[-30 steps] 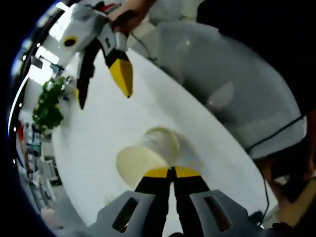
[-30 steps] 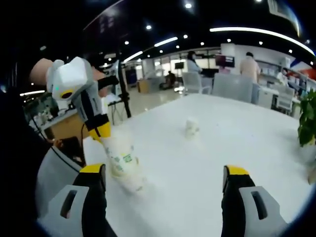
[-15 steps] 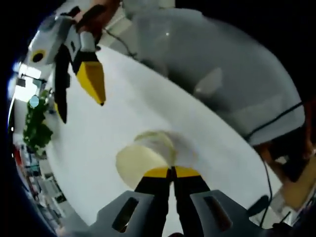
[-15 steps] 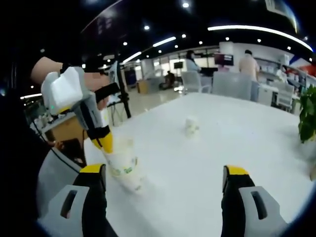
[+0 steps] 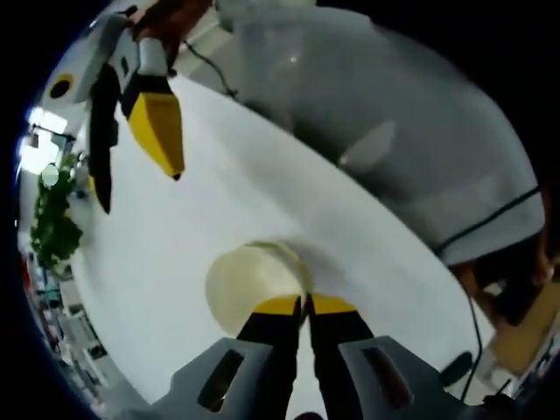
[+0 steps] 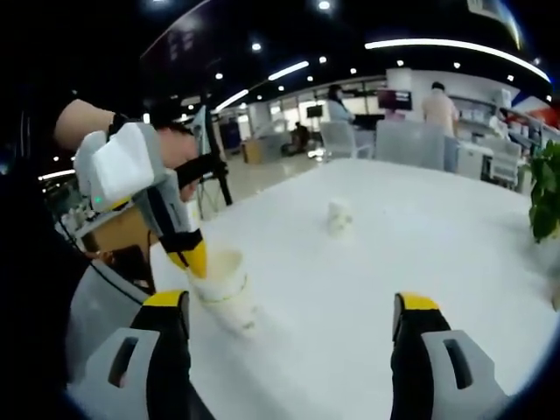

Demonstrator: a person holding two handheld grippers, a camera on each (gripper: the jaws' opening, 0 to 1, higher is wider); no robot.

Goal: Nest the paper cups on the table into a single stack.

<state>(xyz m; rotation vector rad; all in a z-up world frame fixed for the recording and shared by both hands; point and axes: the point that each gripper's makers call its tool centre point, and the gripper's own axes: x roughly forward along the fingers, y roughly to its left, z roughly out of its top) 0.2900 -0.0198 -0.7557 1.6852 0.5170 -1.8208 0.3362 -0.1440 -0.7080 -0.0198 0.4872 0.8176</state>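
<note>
My left gripper [image 5: 303,303] is shut on the rim of a cream paper cup [image 5: 249,282], whose open mouth faces the camera. In the right gripper view the same left gripper [image 6: 194,259] comes in from the left. It pinches the rim of the nested paper cups [image 6: 225,292], which stand nearly upright on the white table [image 6: 394,254]. A single small paper cup [image 6: 339,216] stands farther out near the table's middle. My right gripper [image 6: 290,306] is open and holds nothing, a short way right of the held cups. The right gripper [image 5: 140,188] also hangs open at the upper left of the left gripper view.
The person's grey clothing [image 5: 394,131] lies along the table's near edge. A green plant [image 6: 544,197] stands at the right side. Chairs [image 6: 411,149] and people are in the office behind the far edge. Bare white table [image 5: 262,201] surrounds the cups.
The left gripper has tipped the held cups from a slant to nearly upright, with the mouth now turned up. The right gripper stays open in much the same place.
</note>
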